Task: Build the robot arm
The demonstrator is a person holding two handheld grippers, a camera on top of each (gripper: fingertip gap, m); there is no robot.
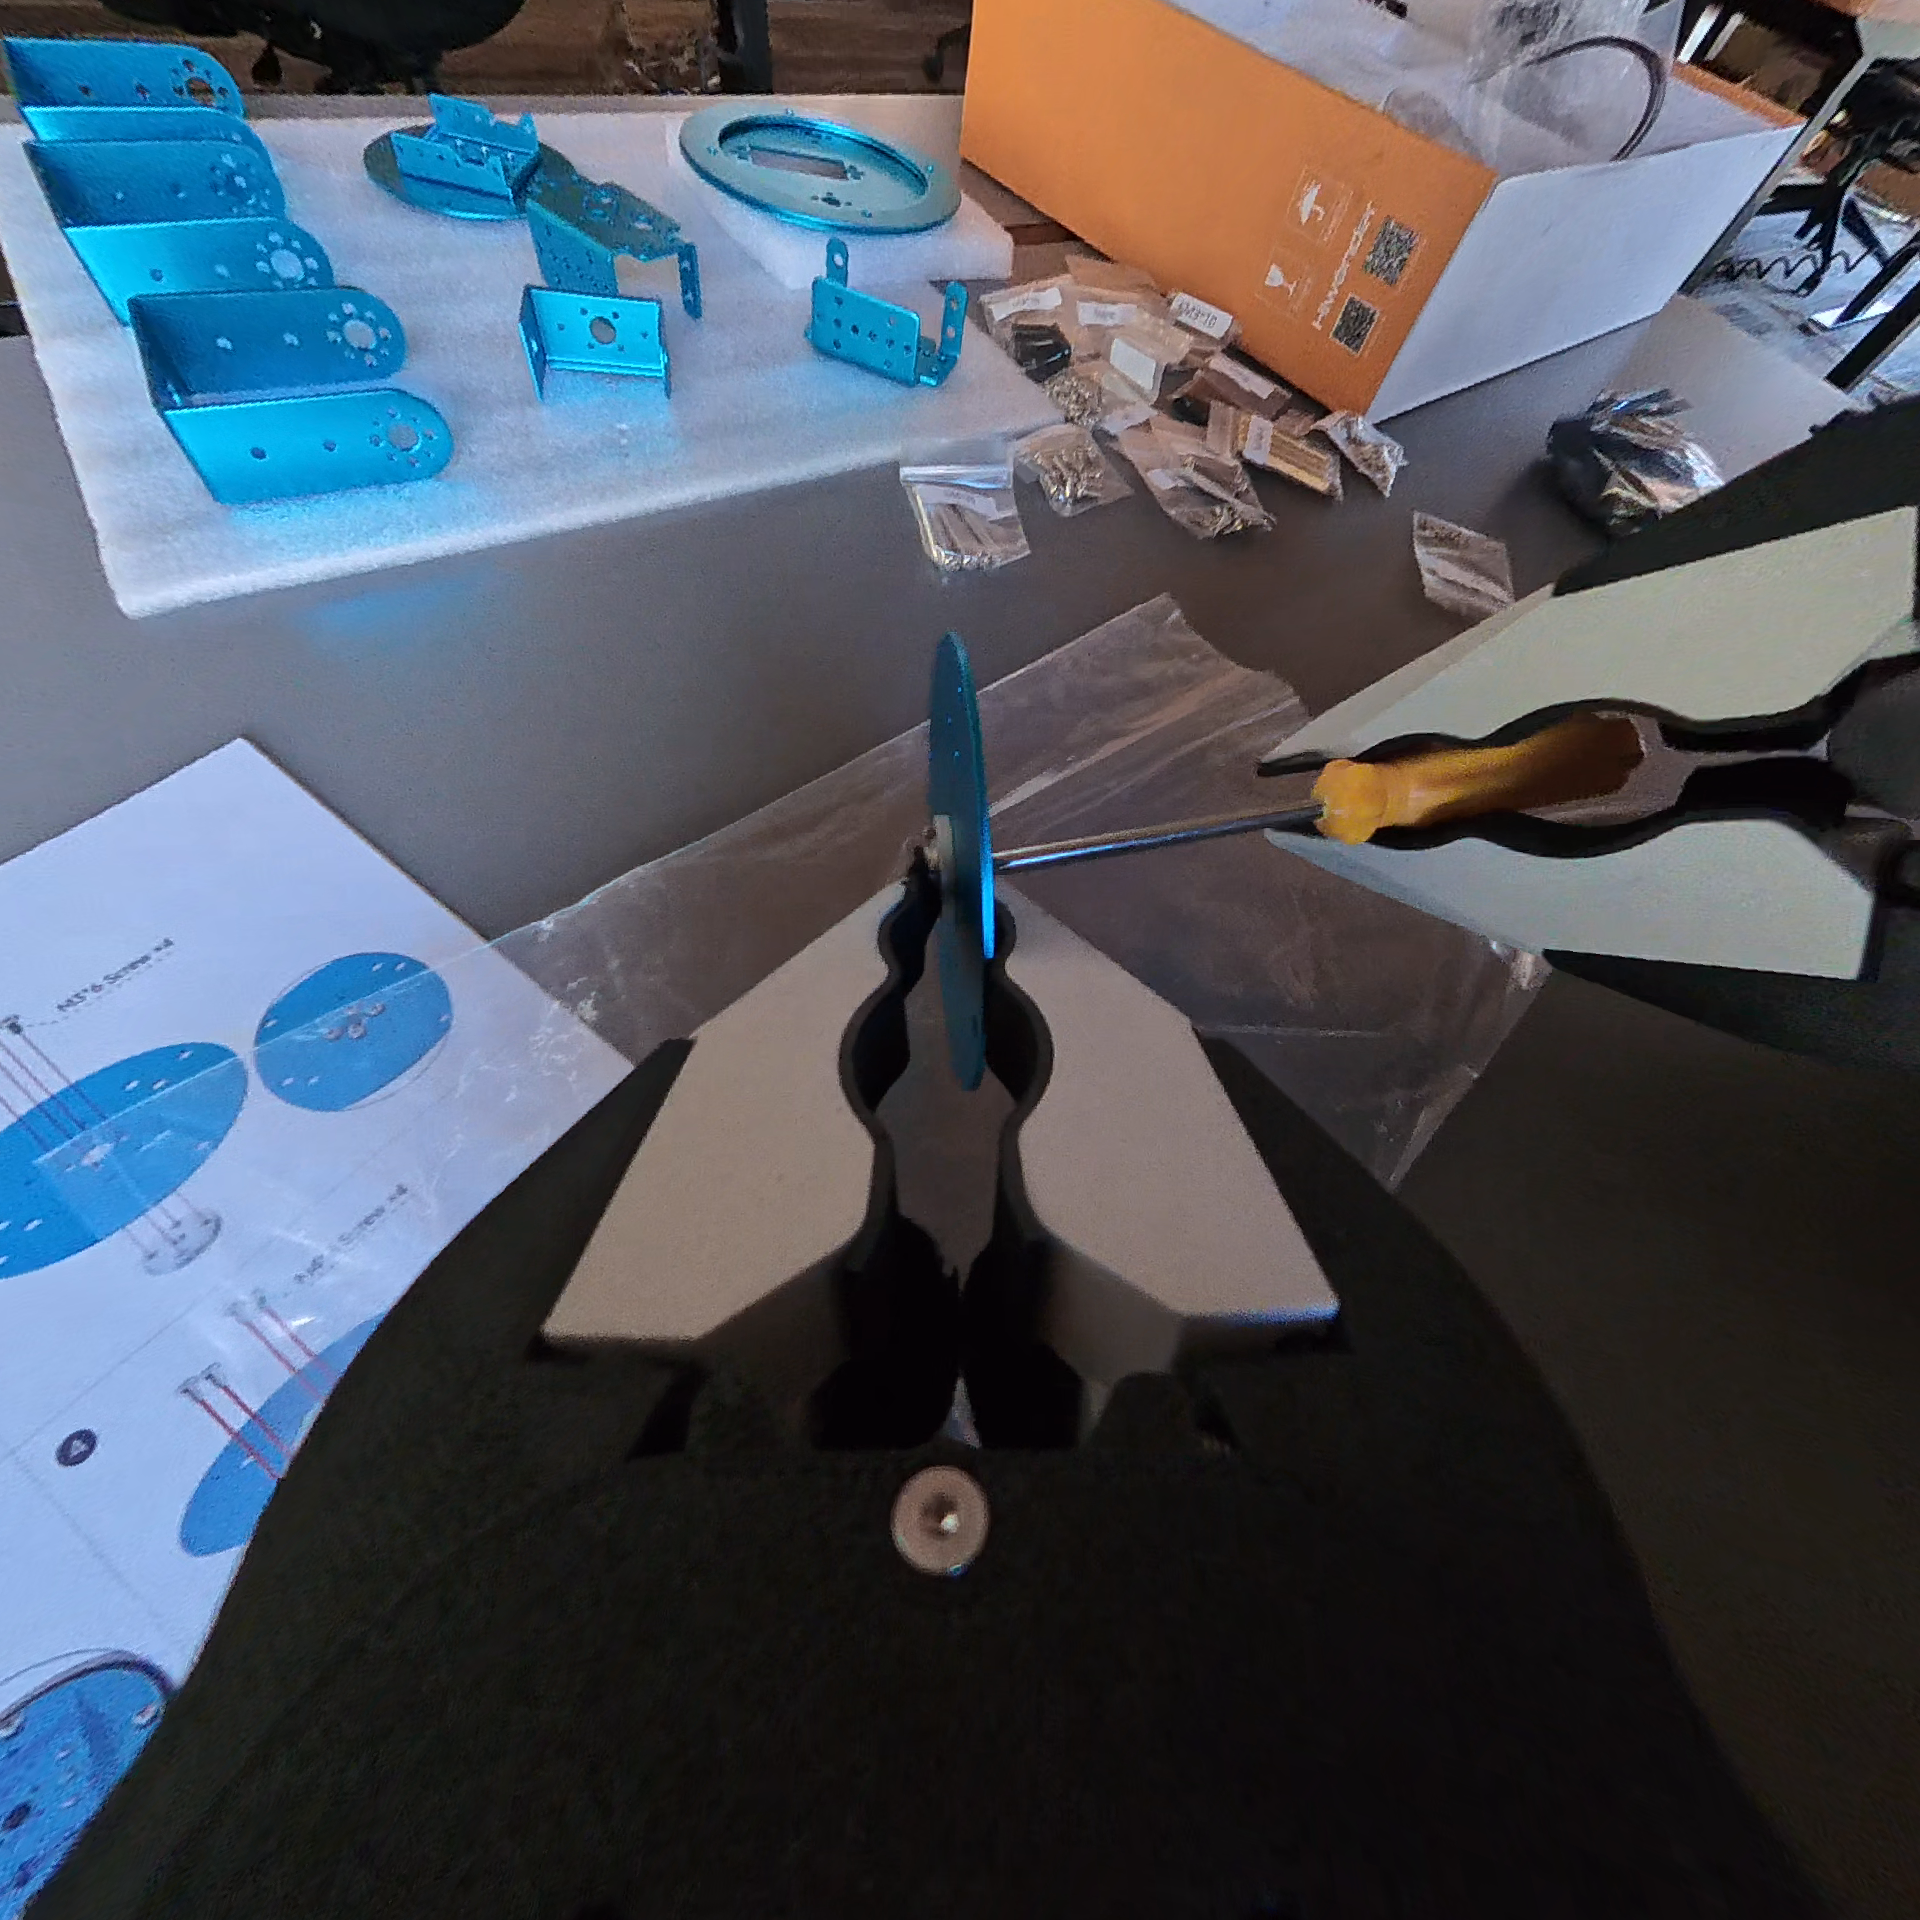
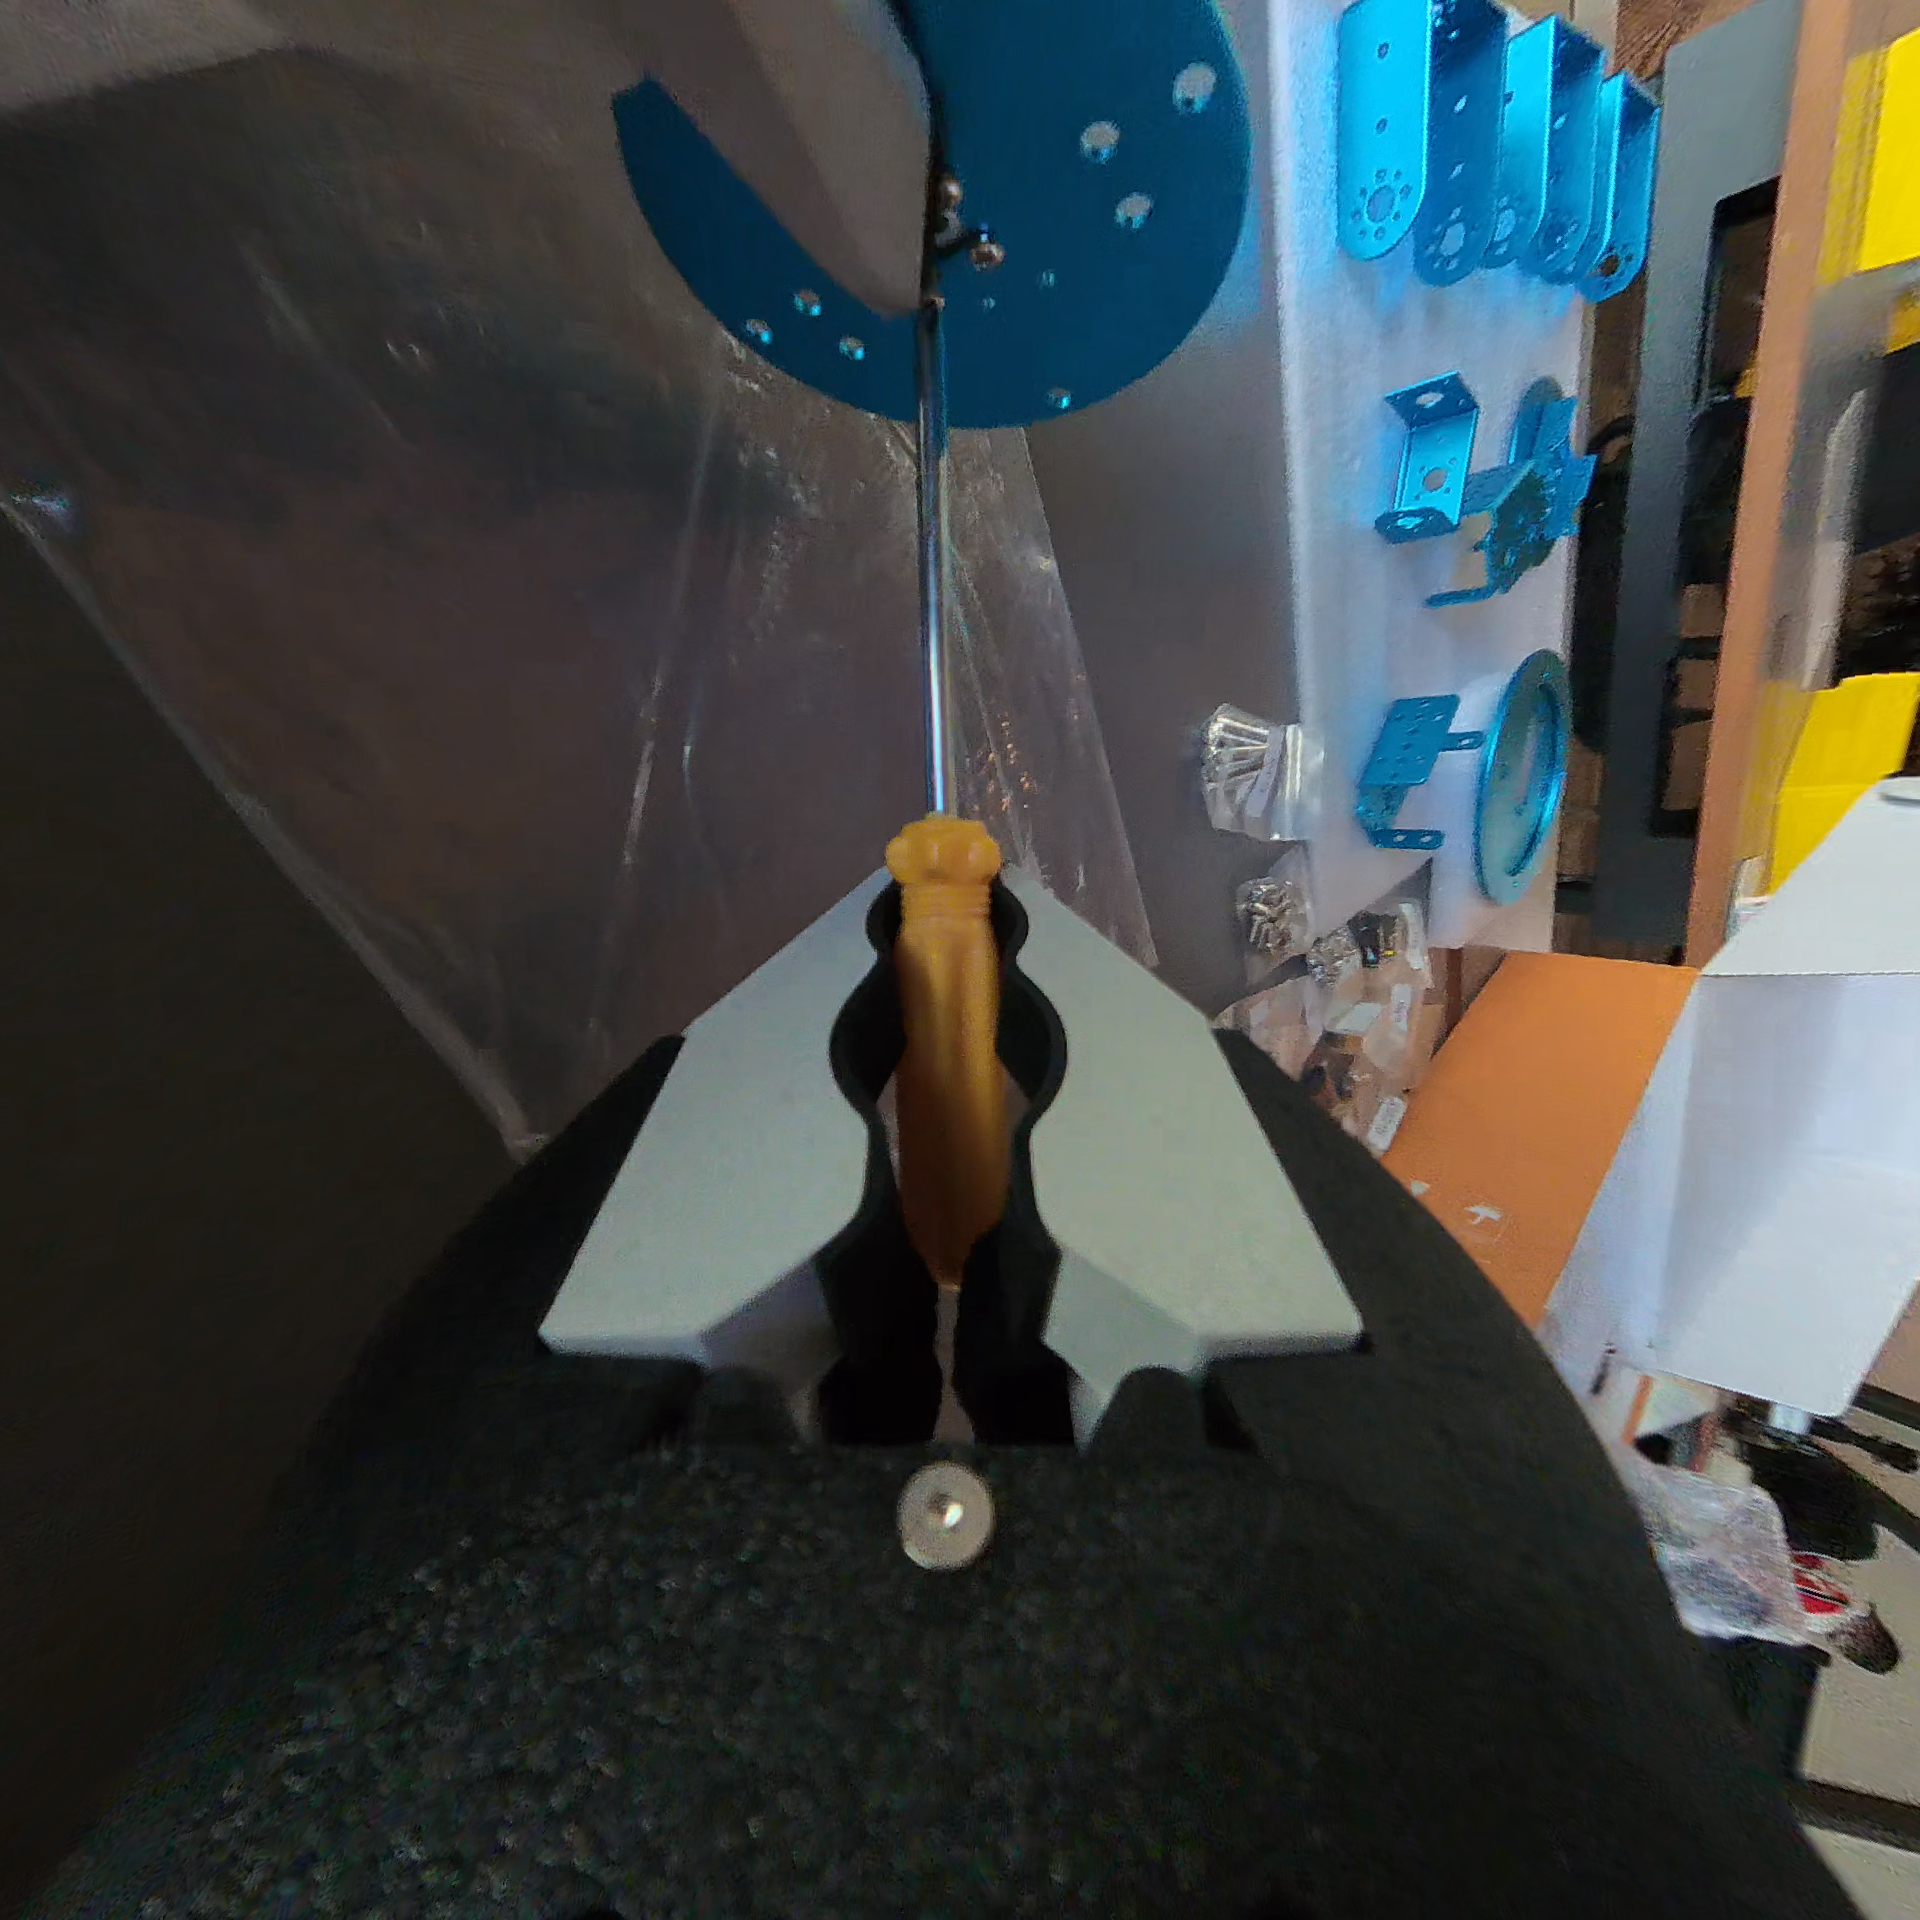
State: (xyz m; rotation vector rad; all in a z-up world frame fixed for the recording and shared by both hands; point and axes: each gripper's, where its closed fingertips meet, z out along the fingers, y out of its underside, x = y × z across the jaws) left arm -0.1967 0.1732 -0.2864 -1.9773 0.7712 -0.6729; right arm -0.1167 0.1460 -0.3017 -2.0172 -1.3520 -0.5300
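Table: the grey tabletop (image 1: 644, 665) carried a white foam sheet (image 1: 436, 520) of blue metal brackets (image 1: 281, 343) at far left.
Box: an orange and white carton (image 1: 1226, 197) stood far right, small screw bags (image 1: 1132, 416) near it.
Disc: the round blue metal plate (image 1: 958, 862) stood on edge, clamped between the left gripper (image 1: 951, 940) jaws; probably stiff, light and slick, best pinched by its rim.
Screwdriver: the amber-handled screwdriver (image 2: 948, 1060) sat gripped tight in the right gripper (image 2: 945, 914), its tip touching the disc's centre screws (image 2: 982, 249).
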